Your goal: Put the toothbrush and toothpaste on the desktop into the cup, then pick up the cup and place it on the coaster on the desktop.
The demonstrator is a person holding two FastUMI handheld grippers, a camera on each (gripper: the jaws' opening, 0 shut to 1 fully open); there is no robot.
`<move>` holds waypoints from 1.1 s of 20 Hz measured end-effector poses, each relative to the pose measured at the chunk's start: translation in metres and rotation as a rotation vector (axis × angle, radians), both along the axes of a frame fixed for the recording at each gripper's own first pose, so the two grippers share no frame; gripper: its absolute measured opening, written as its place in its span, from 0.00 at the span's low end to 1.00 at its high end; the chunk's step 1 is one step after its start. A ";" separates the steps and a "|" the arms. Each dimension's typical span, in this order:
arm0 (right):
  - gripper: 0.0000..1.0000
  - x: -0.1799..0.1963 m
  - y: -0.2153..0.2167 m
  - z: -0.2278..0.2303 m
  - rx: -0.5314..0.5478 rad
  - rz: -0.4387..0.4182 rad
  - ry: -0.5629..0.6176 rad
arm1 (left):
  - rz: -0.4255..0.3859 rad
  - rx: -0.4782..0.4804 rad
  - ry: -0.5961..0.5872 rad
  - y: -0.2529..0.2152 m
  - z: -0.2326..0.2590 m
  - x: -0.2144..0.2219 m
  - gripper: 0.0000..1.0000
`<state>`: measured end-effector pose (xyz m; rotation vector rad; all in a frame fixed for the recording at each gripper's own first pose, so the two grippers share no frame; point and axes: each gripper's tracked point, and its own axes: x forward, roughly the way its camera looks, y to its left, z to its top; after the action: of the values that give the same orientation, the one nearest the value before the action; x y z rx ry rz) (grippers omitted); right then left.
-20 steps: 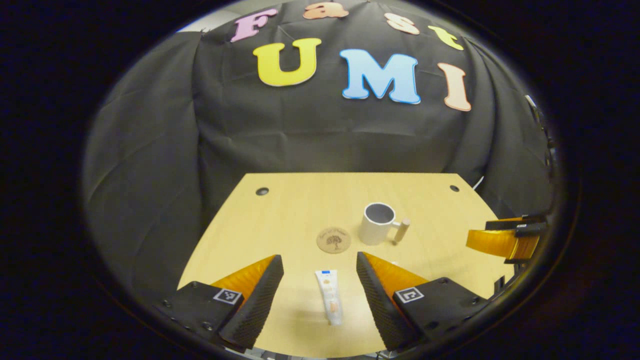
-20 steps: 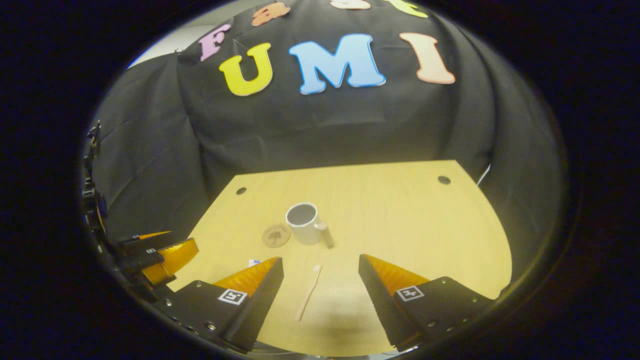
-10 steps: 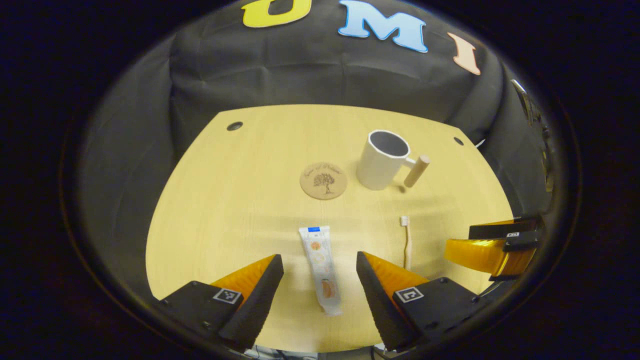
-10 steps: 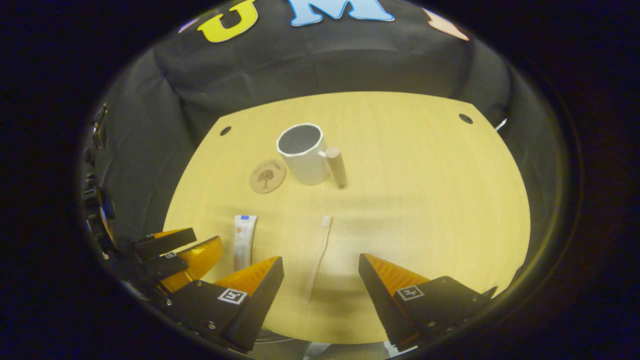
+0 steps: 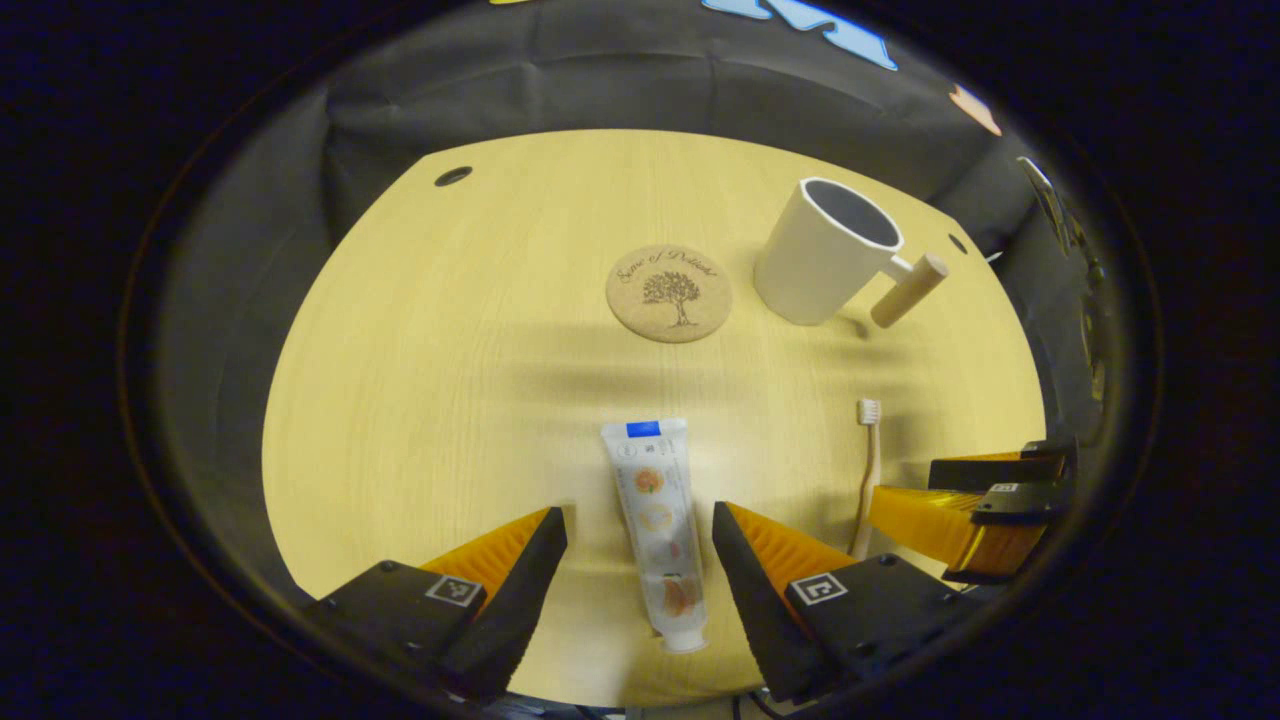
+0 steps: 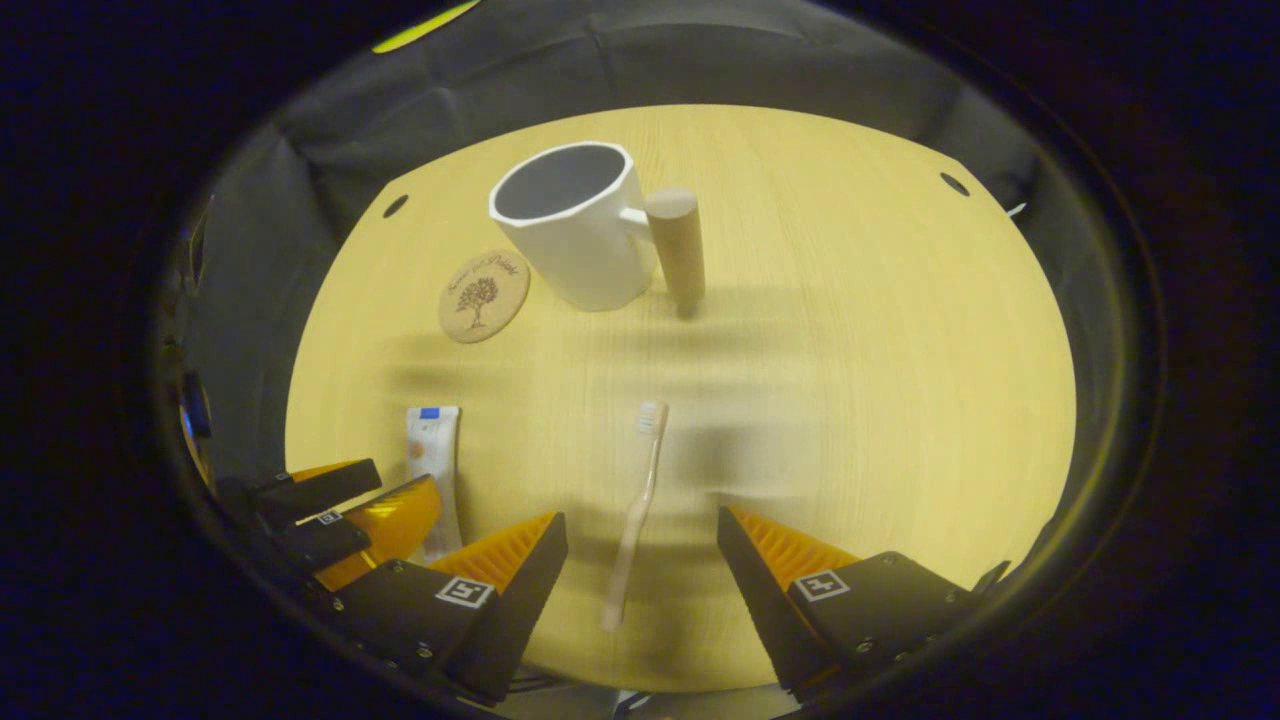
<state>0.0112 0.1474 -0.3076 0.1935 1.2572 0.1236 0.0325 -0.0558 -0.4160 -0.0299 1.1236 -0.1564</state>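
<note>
A white toothpaste tube [image 5: 655, 530] lies flat on the wooden desk, between the fingers of my open left gripper [image 5: 638, 575], which hovers over it. The pale toothbrush [image 6: 634, 510] lies flat too, bristles pointing away, between the fingers of my open right gripper [image 6: 640, 580]. Further back stands a white cup [image 6: 575, 240] with a wooden peg handle [image 6: 677, 245], upright and empty. A round cork coaster [image 6: 484, 296] lies to its left. In the left gripper view I see the cup [image 5: 828, 252], coaster [image 5: 669, 293], toothbrush [image 5: 866, 470] and right gripper [image 5: 975, 505].
The wooden desk [image 5: 420, 380] has a curved front edge and small dark holes near the back corners [image 5: 452, 176]. Black cloth walls surround it on all sides. The left gripper [image 6: 345, 510] sits at the lower left of the right gripper view, beside the toothpaste [image 6: 434, 470].
Both grippers have tipped downward and moved forward over the desk. The toothpaste and toothbrush now lie between their fingers, and the cup and coaster look larger. Nothing on the desk moved.
</note>
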 end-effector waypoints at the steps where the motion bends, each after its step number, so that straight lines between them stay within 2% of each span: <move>1: 0.92 0.000 0.000 -0.003 -0.003 0.000 0.013 | -0.005 0.006 0.012 -0.001 -0.003 0.002 0.96; 9: 0.92 -0.002 0.005 -0.024 -0.046 0.022 0.066 | 0.010 0.031 0.084 -0.001 -0.023 0.003 0.96; 12: 0.92 -0.002 0.001 -0.027 -0.075 0.026 0.060 | 0.004 0.062 0.085 0.001 -0.027 0.004 0.93; 19: 0.91 -0.007 0.004 -0.030 -0.149 0.062 0.046 | 0.027 0.062 0.086 0.002 -0.025 0.005 0.94; 21: 0.91 -0.009 0.006 -0.031 -0.156 0.069 0.054 | 0.030 0.063 0.087 0.003 -0.023 0.006 0.88; 22: 0.91 -0.009 0.005 -0.031 -0.158 0.070 0.051 | 0.031 0.065 0.084 0.003 -0.025 0.006 0.89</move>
<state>0.0024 0.1522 -0.3389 0.0160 1.3188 0.0791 0.0381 -0.0525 -0.4410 0.0036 1.2112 -0.0914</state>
